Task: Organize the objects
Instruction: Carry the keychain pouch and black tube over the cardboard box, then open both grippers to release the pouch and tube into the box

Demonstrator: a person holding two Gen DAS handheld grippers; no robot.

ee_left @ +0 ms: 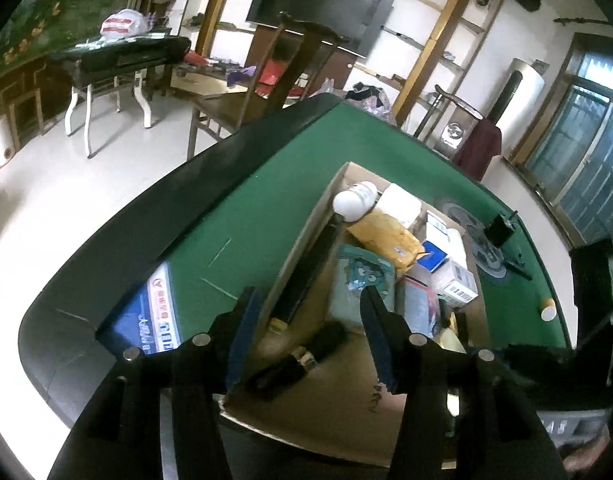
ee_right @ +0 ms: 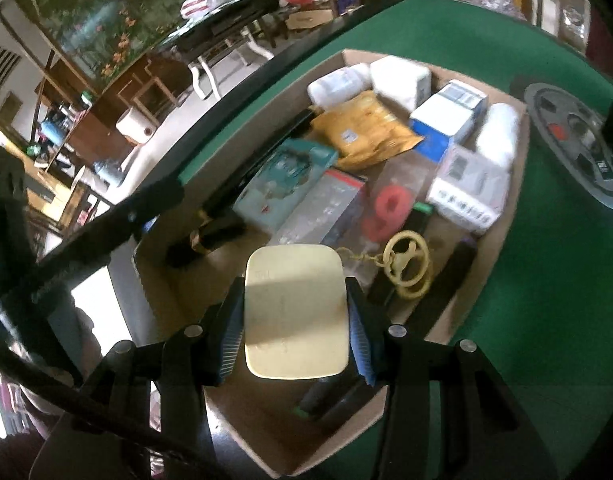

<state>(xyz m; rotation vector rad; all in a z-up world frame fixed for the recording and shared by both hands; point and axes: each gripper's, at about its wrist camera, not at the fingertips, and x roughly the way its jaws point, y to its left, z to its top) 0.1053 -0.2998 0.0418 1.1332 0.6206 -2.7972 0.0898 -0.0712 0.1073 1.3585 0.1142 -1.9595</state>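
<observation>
A shallow cardboard box (ee_left: 306, 232) (ee_right: 502, 224) sits on the green table, filled with several items: a white bottle (ee_left: 354, 200), a yellow padded envelope (ee_right: 366, 132), a teal package (ee_left: 362, 280), small white cartons and a yellow ring keychain (ee_right: 406, 264). My right gripper (ee_right: 296, 312) is shut on a cream rounded-square block (ee_right: 294, 312), held above the box's near end. My left gripper (ee_left: 306, 312) is open and empty, above the box's near left side, over a black cylinder (ee_left: 302, 356).
A blue booklet (ee_left: 146, 320) lies on the table left of the box. A round grey disc with a black stand (ee_left: 494, 236) and a small white-and-yellow jar (ee_left: 548, 309) are to the right. Chairs and side tables stand beyond the table edge.
</observation>
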